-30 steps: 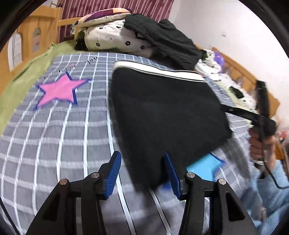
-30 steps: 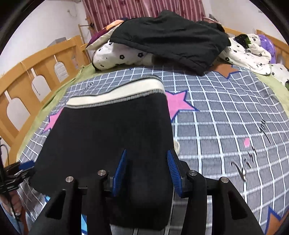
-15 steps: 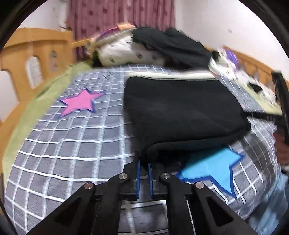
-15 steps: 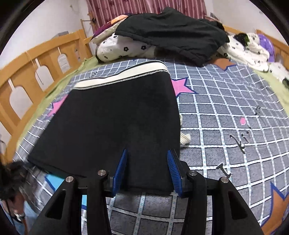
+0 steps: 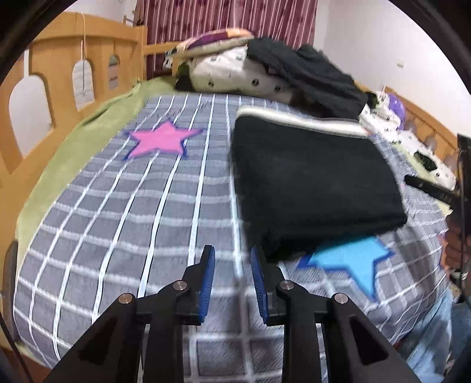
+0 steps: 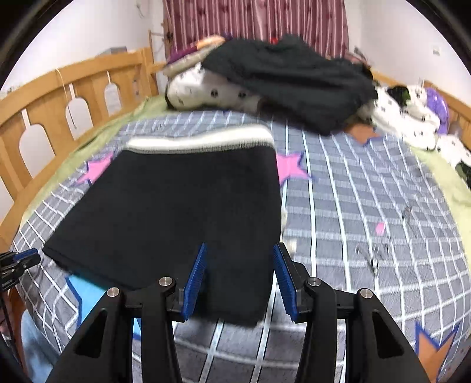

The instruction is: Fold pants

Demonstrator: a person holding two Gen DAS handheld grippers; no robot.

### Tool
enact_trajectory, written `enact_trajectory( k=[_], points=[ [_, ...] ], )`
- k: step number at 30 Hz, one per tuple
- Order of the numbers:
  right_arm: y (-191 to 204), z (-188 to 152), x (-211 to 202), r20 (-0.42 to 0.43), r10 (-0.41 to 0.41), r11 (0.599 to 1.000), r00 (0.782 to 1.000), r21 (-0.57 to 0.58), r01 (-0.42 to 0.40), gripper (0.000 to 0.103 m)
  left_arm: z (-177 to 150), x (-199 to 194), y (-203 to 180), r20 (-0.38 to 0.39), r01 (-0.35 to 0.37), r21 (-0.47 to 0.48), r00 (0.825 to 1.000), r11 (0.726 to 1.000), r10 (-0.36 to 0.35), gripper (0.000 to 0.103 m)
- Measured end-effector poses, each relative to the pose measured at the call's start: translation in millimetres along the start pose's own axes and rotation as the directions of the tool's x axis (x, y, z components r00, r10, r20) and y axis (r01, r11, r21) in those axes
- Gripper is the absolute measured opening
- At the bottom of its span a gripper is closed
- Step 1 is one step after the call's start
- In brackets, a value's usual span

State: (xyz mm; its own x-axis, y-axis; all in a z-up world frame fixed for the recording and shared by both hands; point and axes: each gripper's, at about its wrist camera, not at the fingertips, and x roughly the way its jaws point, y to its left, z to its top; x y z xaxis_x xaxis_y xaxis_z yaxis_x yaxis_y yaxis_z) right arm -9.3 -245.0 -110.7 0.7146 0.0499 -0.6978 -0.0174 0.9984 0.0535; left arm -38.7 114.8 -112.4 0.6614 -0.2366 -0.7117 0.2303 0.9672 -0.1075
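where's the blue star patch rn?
Left wrist view, lower right: blue star on the checked bedspread, partly tucked under the folded black pants' near edge.

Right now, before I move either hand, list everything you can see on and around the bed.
folded pants: one, black with a white waistband, flat on the bedspread
bedspread: one, grey check with pink, blue and orange stars, covering the bed
green sheet: one, along the bed's edge by the rail
bed rail: wooden, with arched cut-outs
dark garment: one, black, draped over the bedding pile
spotted bedding: white with dark spots, piled at the far end
curtain: maroon, striped, behind the bed
left gripper: blue pads, jaws just opening, nothing between them
right gripper: blue pads apart, over the pants' near edge
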Motion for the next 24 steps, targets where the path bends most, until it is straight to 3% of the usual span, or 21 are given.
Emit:
enact_trajectory(
  k=[3,5,6,8,9,10,12,14,16,19,20,24],
  points=[
    [4.4,9.8,2.3,0.036,0.004,1.000,0.999,-0.006,-0.004,0.045,34.7,8.9,-15.4,0.045,0.009,0.021,0.999,1.000,-0.010,0.024],
    [7.8,10.7,4.7,0.062,0.035,0.999,0.997,-0.015,-0.034,0.029,49.7,22.8,-27.3,0.040,0.050,0.025,0.998,0.998,-0.051,0.024],
    [9.9,6.2,7.6,0.089,0.053,0.998,0.995,-0.035,-0.051,0.026,54.4,32.7,-31.7,0.024,0.062,0.017,0.998,0.998,-0.062,0.024],
    [9.6,-3.8,18.9,0.073,0.032,0.998,0.997,-0.048,-0.029,0.025,48.7,59.2,-37.8,-0.050,0.052,-0.003,0.997,0.999,-0.052,0.024],
    [7.3,-13.5,35.6,0.001,0.014,0.999,1.000,-0.044,-0.014,0.023,40.0,71.8,-40.5,-0.081,0.028,0.001,0.996,1.000,-0.028,0.024],
    [5.5,-19.1,44.5,-0.032,0.005,0.999,0.999,-0.043,-0.006,0.023,30.4,76.9,-44.1,-0.076,0.009,0.023,0.997,1.000,-0.007,0.025],
    [6.0,-34.1,45.6,-0.008,-0.009,0.998,1.000,-0.056,0.008,0.023,17.7,70.2,-54.5,-0.022,-0.023,0.097,0.999,0.995,0.025,0.026],
    [11.4,-35.5,44.0,-0.022,-0.019,0.996,1.000,-0.093,0.017,0.023,19.0,64.9,-57.2,-0.034,-0.032,0.107,0.999,0.994,0.036,0.027],
    [9.8,-23.1,43.0,-0.054,0.020,0.992,0.998,-0.120,-0.026,0.022,30.8,62.9,-54.5,-0.062,-0.013,0.082,0.998,0.997,0.018,0.028],
    [-2.3,6.5,41.0,-0.033,0.089,0.994,0.995,-0.060,-0.091,0.037,58.0,64.1,-51.1,-0.049,-0.021,0.065,0.998,0.998,0.024,0.028],
    [-5.0,19.1,41.0,0.002,0.084,0.995,0.997,-0.050,-0.083,0.042,76.7,68.0,-52.7,-0.023,-0.031,0.071,0.999,0.997,0.033,0.028],
    [2.8,73.4,57.0,0.084,0.037,0.998,0.996,-0.063,-0.031,0.043,137.2,92.7,-67.7,0.032,-0.056,0.095,0.998,0.994,0.054,0.028]
  ],
)
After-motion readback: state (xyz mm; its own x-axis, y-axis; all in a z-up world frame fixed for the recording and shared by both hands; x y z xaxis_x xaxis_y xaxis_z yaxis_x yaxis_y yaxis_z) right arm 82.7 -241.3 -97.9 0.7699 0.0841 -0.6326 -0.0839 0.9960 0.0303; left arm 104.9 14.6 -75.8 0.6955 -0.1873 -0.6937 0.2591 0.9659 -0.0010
